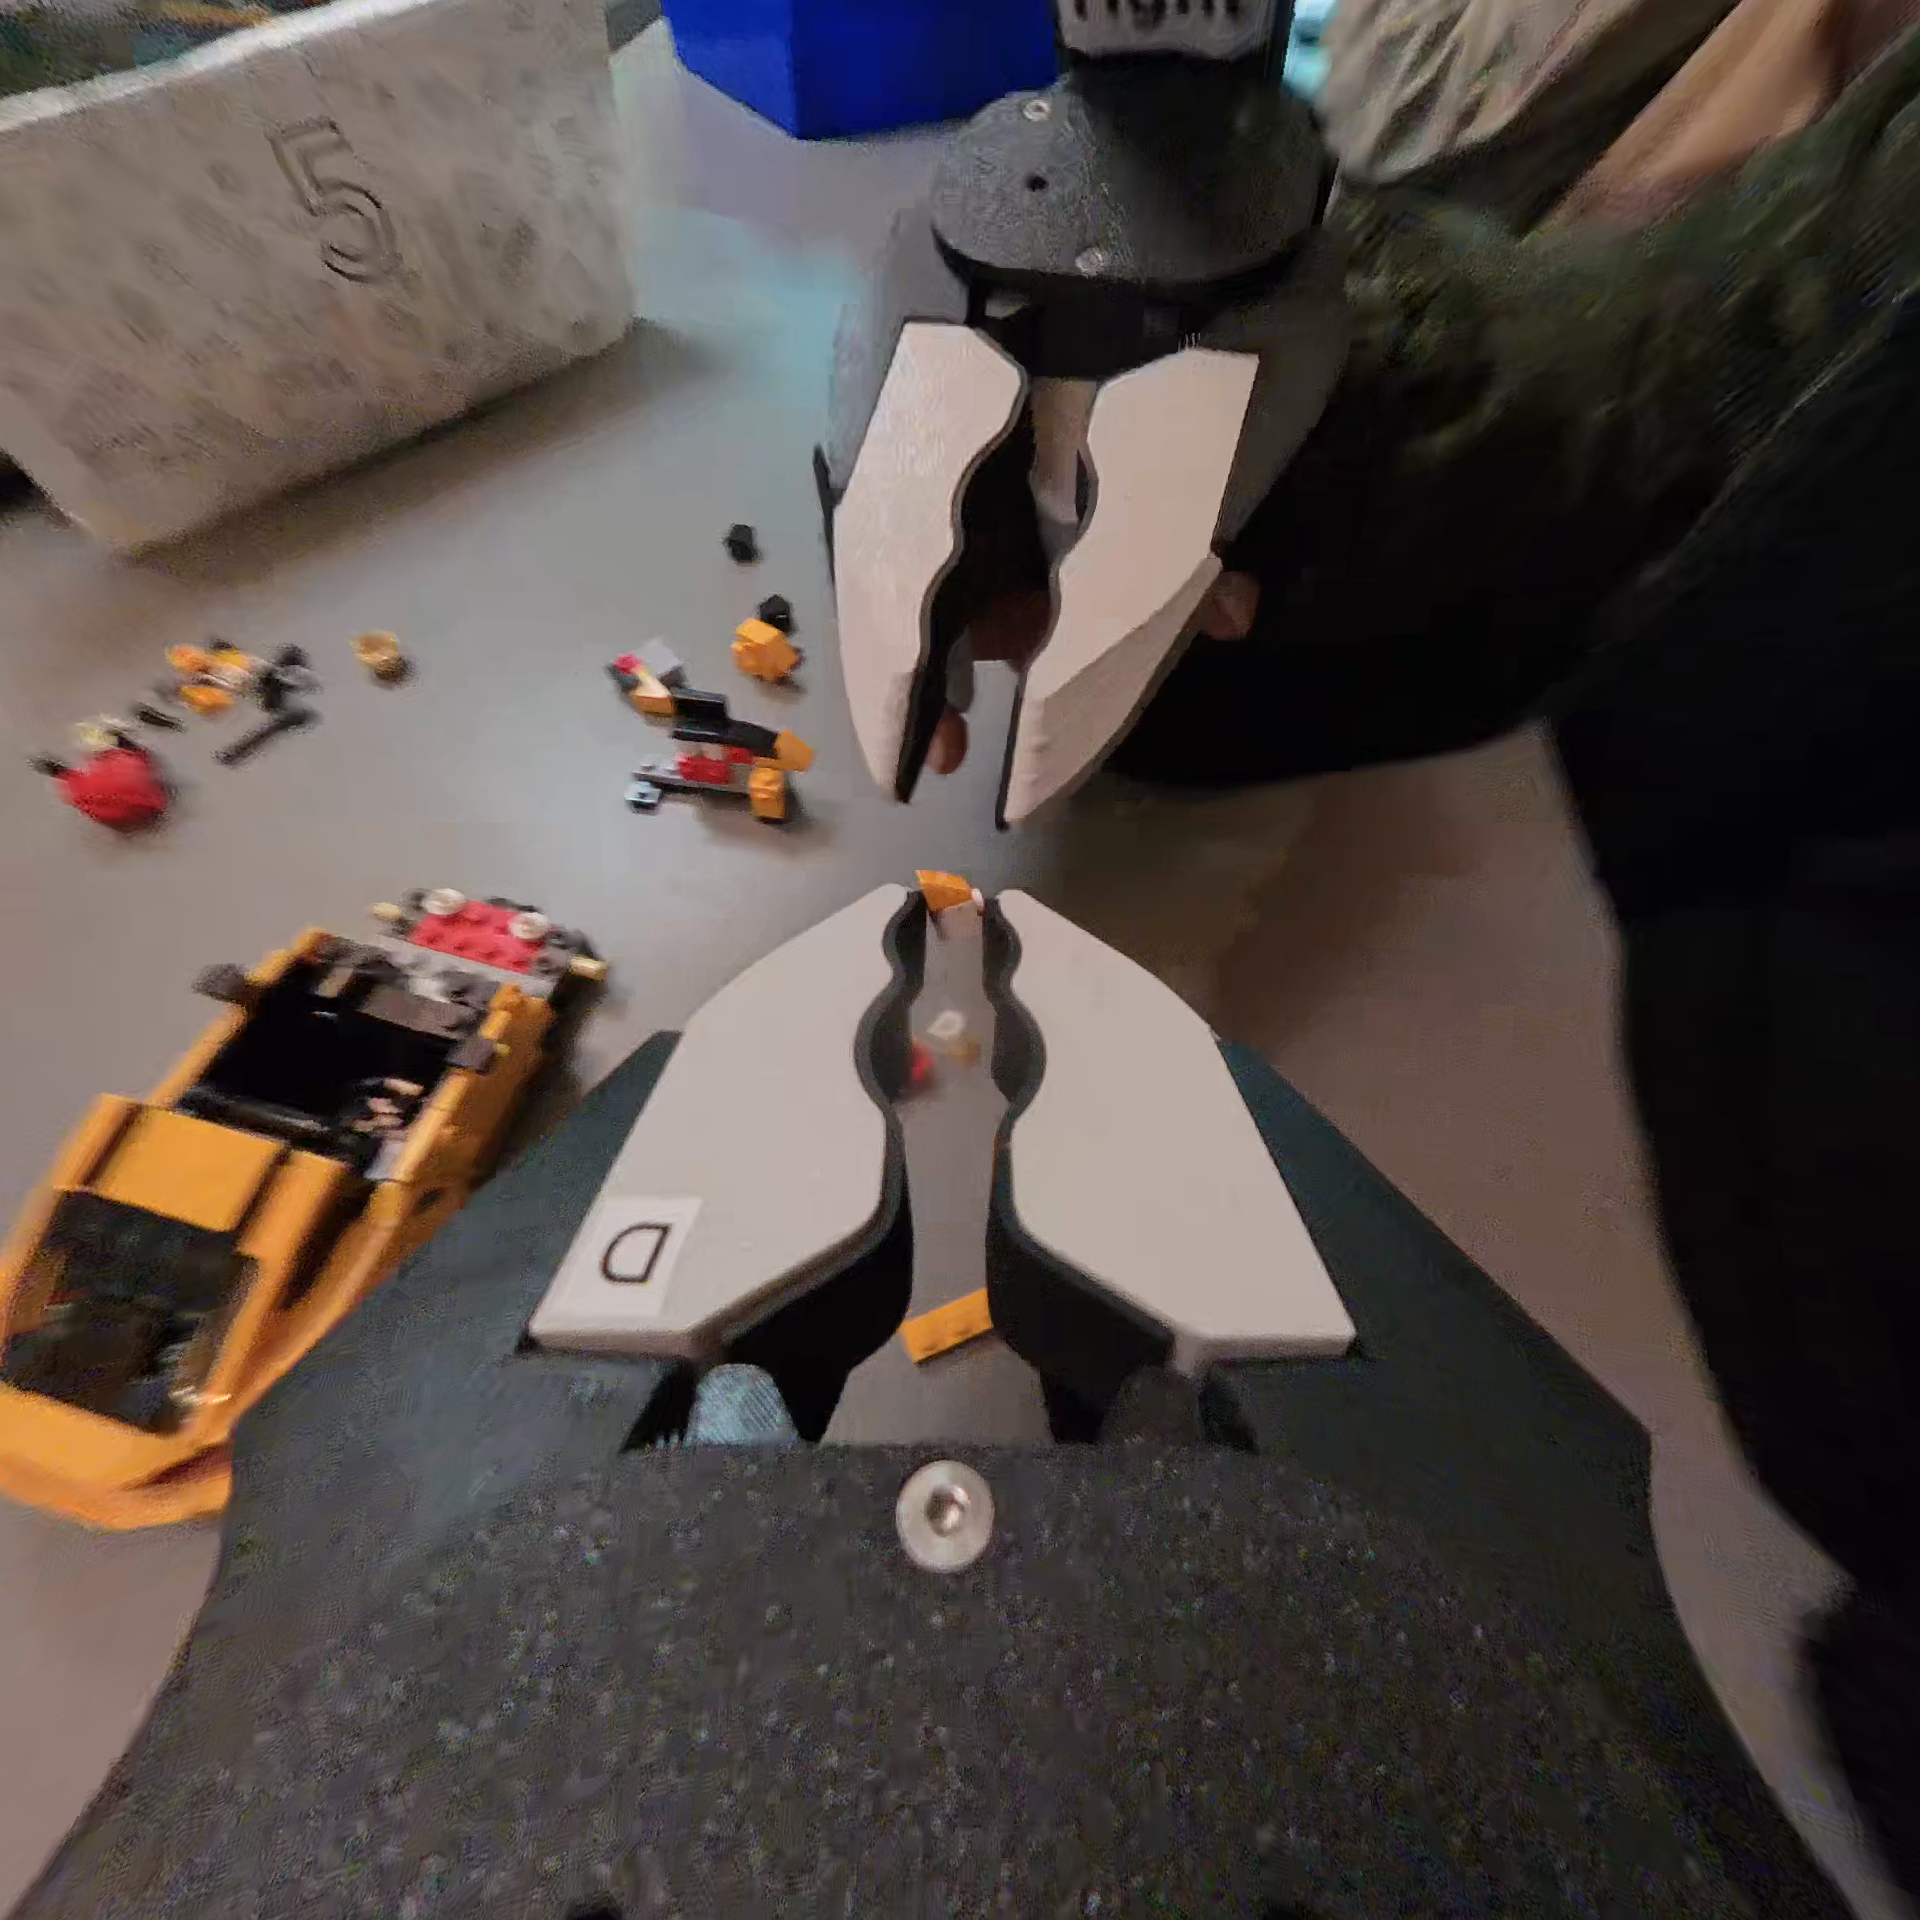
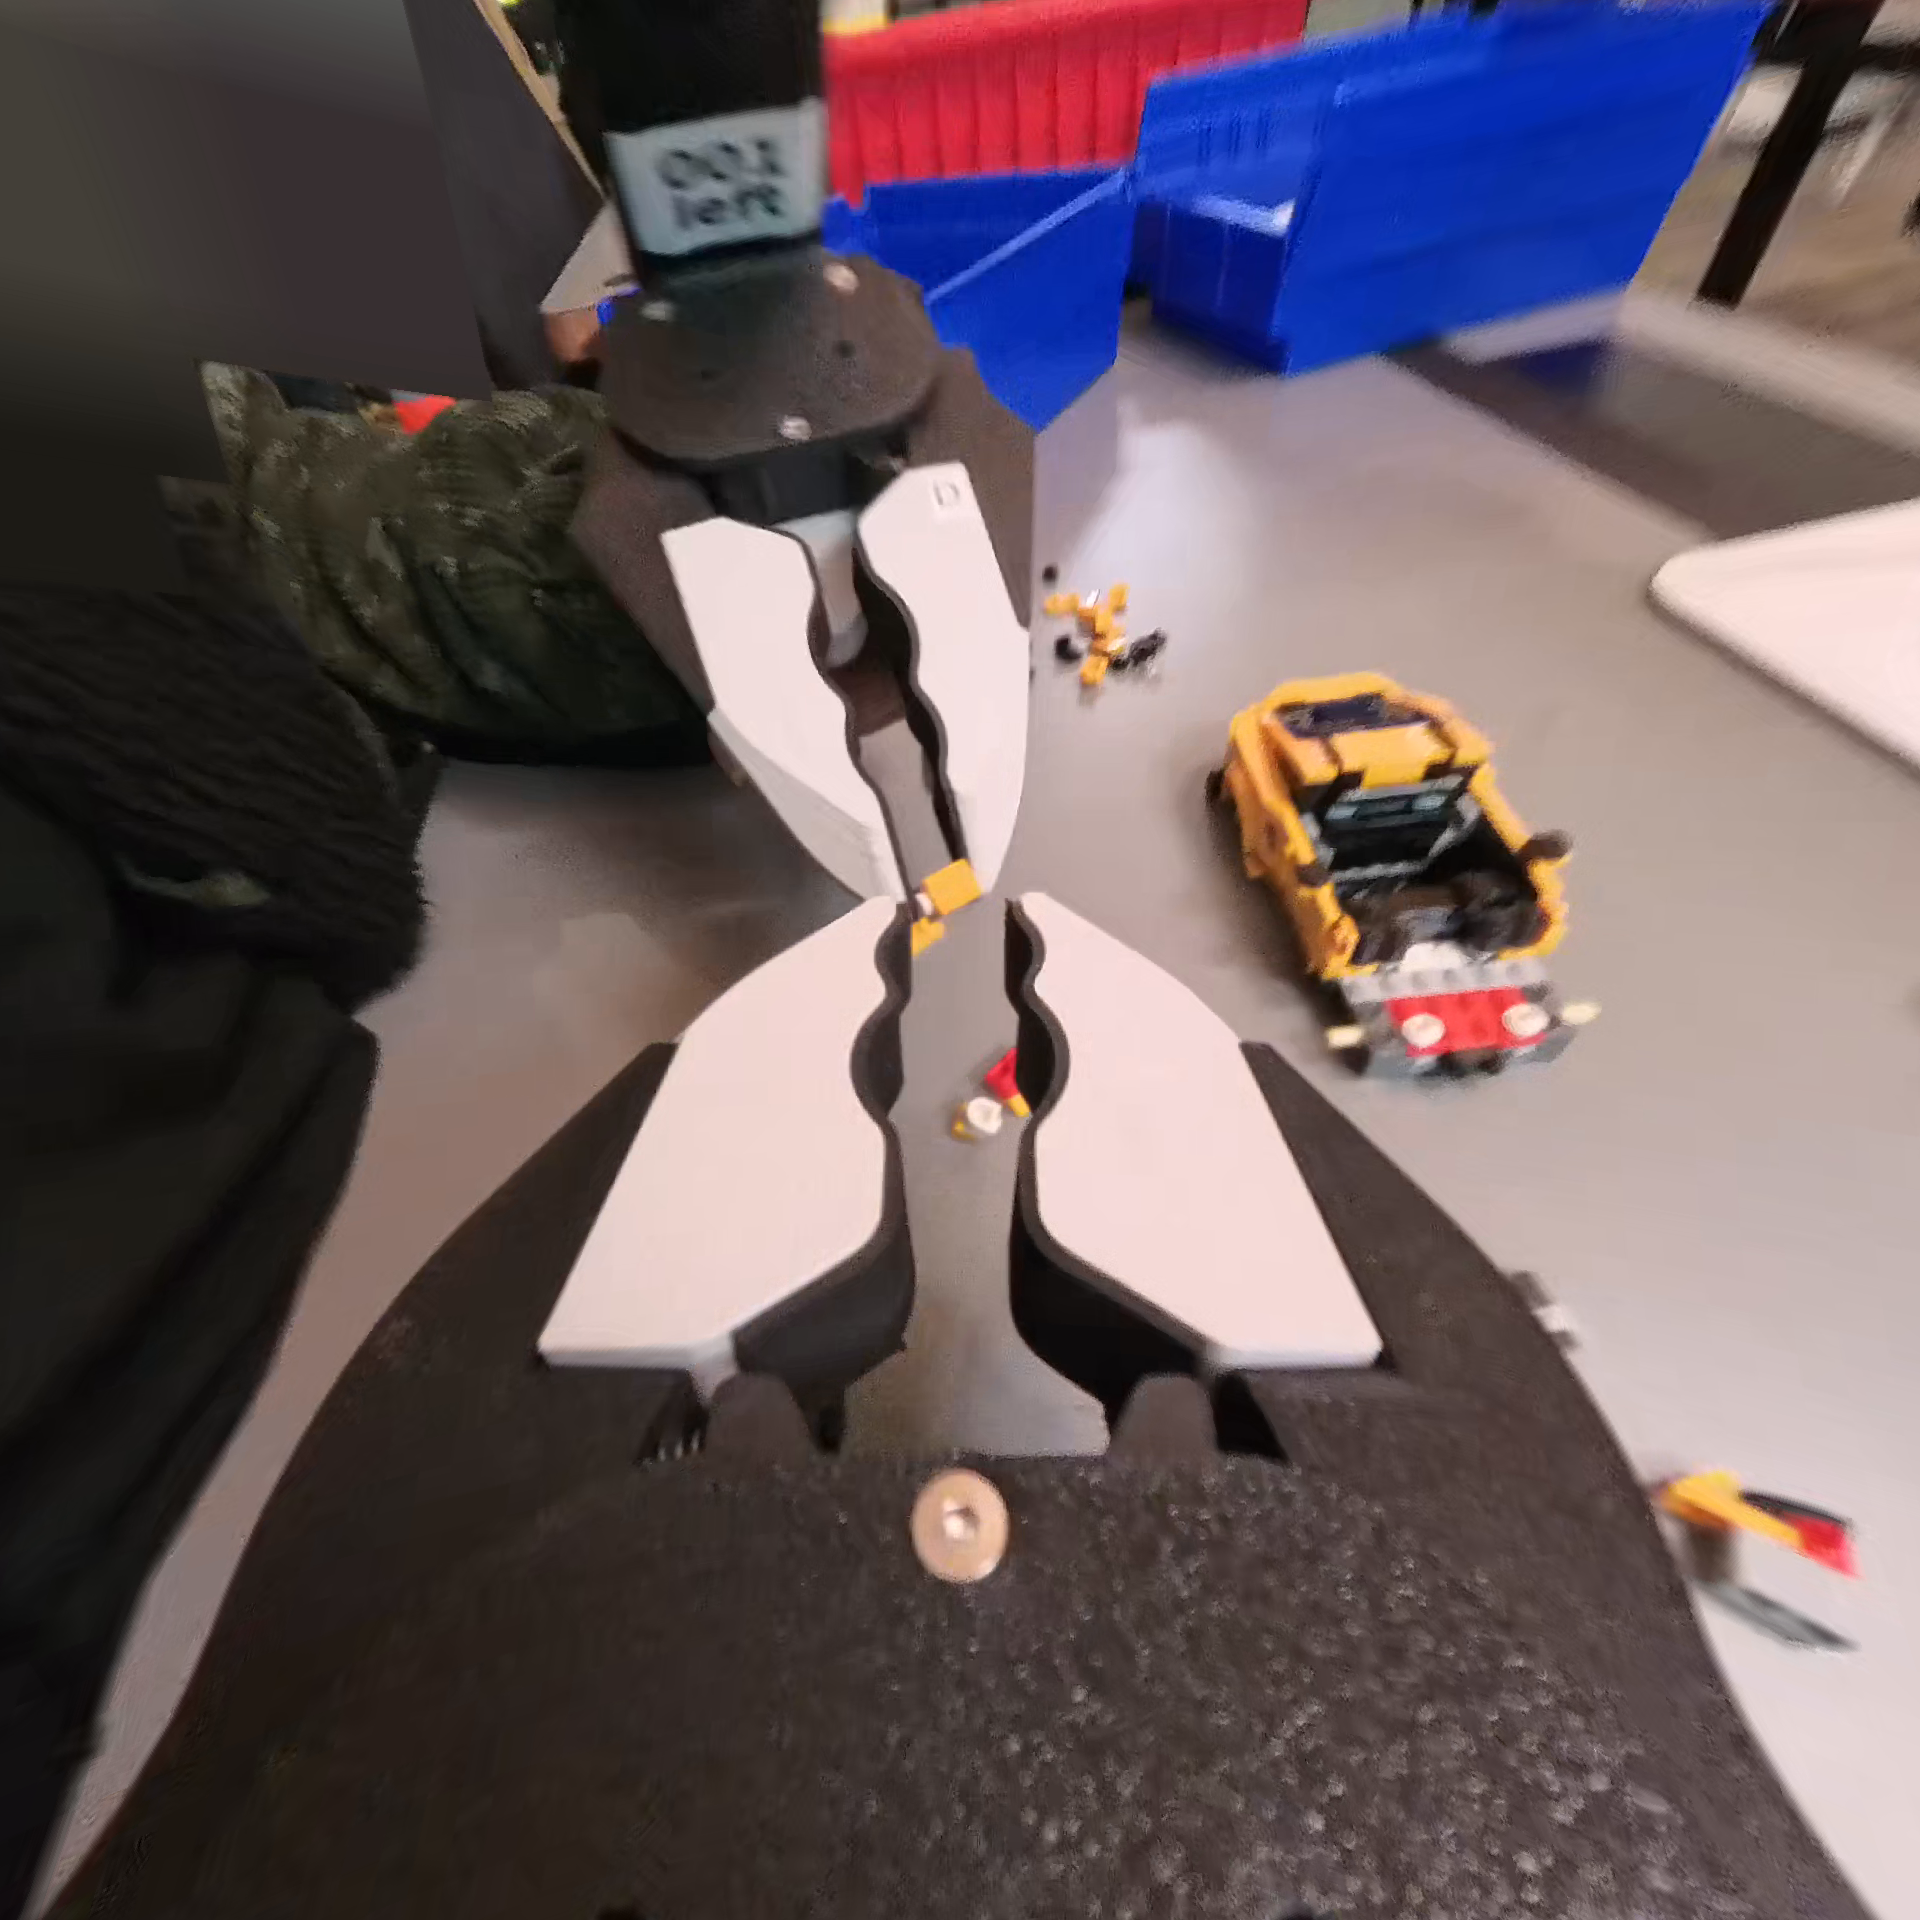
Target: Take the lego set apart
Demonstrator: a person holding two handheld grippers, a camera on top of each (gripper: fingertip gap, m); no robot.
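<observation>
Lego car (image 1: 260, 1164), yellow with its roof off and red bricks at one end, stands on the grey table (image 1: 468, 499), to the left of the left gripper (image 1: 951, 899) in the left wrist view. Beyond the car lie loose pieces: a red part (image 1: 114, 787) and a small black and yellow sub-assembly (image 1: 727, 753). The left gripper is clamped on a small yellow piece (image 1: 948, 894) at its fingertips. Facing it from above, the right gripper (image 1: 954, 810) has its jaws a little apart and holds nothing. In the right wrist view, blue bins (image 2: 1403, 208) stand behind the car, well apart from it.
</observation>
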